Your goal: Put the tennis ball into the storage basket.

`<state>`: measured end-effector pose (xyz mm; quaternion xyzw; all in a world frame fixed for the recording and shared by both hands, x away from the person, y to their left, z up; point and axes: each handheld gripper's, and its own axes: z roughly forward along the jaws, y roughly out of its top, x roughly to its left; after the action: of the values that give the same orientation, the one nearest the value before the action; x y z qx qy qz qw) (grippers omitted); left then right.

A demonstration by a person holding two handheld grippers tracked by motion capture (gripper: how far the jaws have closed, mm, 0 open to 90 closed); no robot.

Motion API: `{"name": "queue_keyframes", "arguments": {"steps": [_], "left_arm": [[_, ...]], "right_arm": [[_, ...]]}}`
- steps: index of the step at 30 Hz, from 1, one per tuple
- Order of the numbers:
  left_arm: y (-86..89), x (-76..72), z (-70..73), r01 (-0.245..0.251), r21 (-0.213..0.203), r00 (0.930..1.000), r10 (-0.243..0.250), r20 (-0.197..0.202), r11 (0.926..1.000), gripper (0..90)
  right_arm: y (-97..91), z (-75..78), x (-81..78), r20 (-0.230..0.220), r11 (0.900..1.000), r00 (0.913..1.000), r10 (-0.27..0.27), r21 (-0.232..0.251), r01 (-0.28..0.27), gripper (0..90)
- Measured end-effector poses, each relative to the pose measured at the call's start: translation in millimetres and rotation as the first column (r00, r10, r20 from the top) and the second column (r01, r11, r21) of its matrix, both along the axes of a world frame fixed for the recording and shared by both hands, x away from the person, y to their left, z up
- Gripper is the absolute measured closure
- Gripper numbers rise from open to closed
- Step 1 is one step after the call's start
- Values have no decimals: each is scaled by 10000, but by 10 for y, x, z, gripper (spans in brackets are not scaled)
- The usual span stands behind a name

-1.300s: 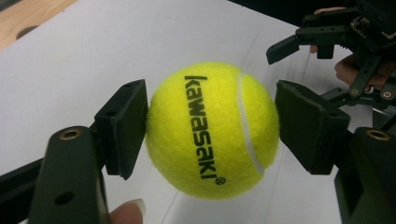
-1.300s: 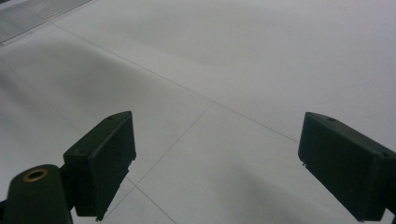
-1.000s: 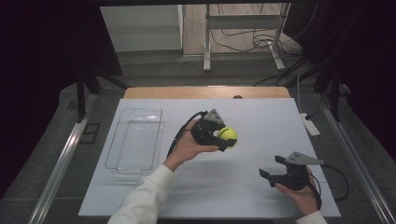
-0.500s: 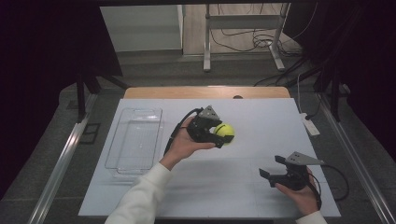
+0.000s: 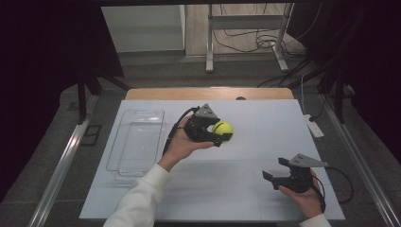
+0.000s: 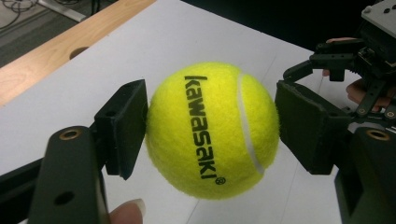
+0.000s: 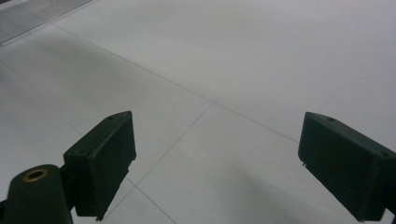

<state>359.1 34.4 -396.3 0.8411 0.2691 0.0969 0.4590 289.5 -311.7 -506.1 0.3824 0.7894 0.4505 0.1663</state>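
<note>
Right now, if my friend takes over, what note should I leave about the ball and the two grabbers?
Left gripper: shut on the tennis ball, held up above the white table, jaws pressing both its sides.
Right gripper: open, holding nothing, low over the table near the front right.
Clear tray: at the left of the table, nothing in it.
Done: ball picked up.
Left: probably put the ball in the tray.

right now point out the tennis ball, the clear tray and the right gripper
tennis ball (image 6: 212, 130), left gripper view, printed front
clear tray (image 5: 124, 161), high view, left rim
right gripper (image 5: 275, 169), high view, between its fingers
</note>
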Motion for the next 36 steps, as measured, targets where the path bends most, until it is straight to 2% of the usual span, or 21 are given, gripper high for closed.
{"name": "queue_keyframes", "arguments": {"steps": [16,36], "left_arm": [[177,-6,52,-493,-184,9985,497,241,9986,288],[315,2,82,-929,-302,9946,942,431,9952,289]], "right_arm": [[-1,-2,1,-22,10000,10000,-28,9,28,111],[-4,6,-3,57,9999,10000,-67,87,67,111]]}}
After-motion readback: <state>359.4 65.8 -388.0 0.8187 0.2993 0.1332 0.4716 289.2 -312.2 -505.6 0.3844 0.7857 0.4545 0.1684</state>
